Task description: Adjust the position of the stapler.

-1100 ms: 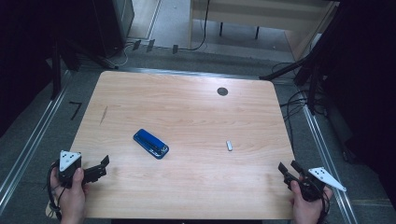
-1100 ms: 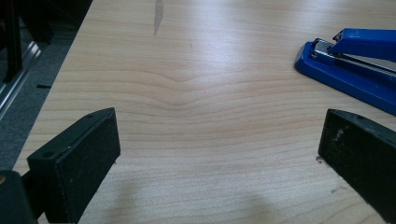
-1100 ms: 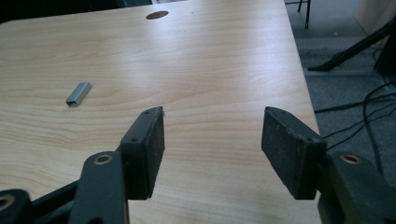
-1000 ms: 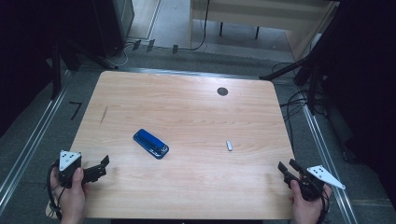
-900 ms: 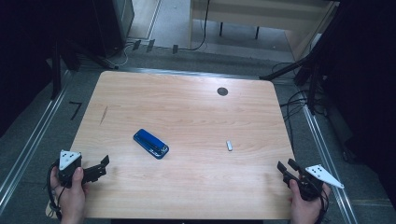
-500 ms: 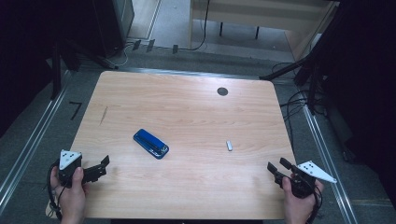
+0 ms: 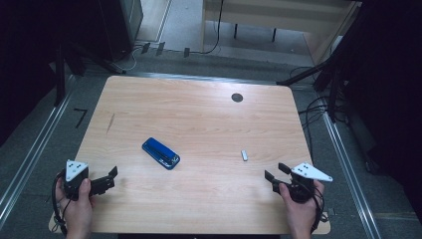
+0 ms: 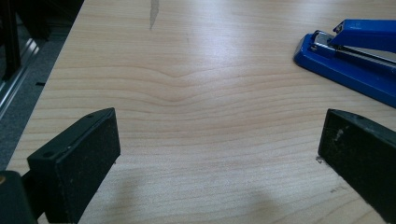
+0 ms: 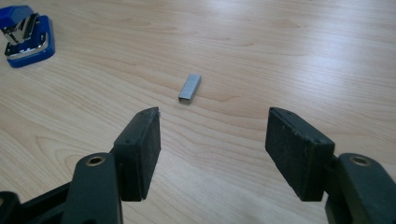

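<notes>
A blue stapler (image 7: 160, 153) lies on the wooden table (image 7: 199, 114) left of centre; it also shows as the stapler (image 8: 355, 60) at the upper right of the left gripper view and the stapler (image 9: 23, 35) at the top left of the right gripper view. A small grey strip of staples (image 7: 244, 155) lies to its right, and this staple strip (image 9: 189, 87) sits just ahead of my right gripper (image 9: 215, 121). The right gripper (image 7: 275, 172) is open; its jaws have just been opening with nothing between them. My left gripper (image 7: 110, 178) stands open and empty at the near left, and in its own view the left gripper (image 8: 219, 135) points past bare wood.
A round black grommet (image 7: 237, 97) is set in the table's far side. A dark streak (image 7: 110, 123) marks the wood at the left. Metal rails (image 7: 30, 154) run along both sides, and cables (image 7: 318, 107) lie on the floor at the right.
My right gripper has moved left and a little up, in over the table toward the staple strip, and its jaws stand wider. The left gripper has stayed put.
</notes>
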A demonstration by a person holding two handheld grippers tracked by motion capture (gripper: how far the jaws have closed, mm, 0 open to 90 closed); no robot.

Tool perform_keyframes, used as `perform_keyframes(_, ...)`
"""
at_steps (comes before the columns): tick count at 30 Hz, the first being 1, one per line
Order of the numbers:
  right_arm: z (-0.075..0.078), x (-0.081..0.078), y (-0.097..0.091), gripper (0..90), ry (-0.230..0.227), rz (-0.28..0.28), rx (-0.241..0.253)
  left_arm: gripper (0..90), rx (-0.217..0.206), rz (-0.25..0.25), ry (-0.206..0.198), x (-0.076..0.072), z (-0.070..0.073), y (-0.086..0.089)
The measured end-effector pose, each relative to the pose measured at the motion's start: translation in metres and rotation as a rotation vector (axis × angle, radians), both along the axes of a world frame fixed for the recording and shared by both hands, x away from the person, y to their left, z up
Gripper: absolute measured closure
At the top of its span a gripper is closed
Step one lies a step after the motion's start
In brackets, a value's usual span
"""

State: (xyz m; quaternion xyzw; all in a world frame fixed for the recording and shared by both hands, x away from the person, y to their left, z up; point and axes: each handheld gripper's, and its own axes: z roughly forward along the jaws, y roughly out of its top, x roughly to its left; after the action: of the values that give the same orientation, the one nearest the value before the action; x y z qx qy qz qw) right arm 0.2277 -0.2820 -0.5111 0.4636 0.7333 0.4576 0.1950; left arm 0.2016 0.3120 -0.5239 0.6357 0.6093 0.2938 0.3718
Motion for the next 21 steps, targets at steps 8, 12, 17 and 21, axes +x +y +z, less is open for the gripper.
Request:
perform_keyframes(8, 0.004, 0.008, 0.019, 36.7, 0.003, 0.04, -0.028, 0.0, 0.009, -0.001, 0.005, 0.0, 0.0, 0.0)
perform_keyframes(12, 0.006, 0.011, 0.03, 36.7, 0.004, 0.063, -0.033, 0.0, 0.013, 0.0, 0.003, 0.0, 0.0, -0.001)
perform_keyframes(17, 0.006, 0.015, 0.045, 36.7, 0.009, 0.088, -0.042, 0.0, 0.015, 0.0, 0.003, 0.0, 0.0, -0.001)
perform_keyframes(21, 0.007, 0.018, 0.056, 36.7, 0.011, 0.11, -0.055, 0.0, 0.012, 0.0, 0.004, 0.0, 0.0, -0.001)
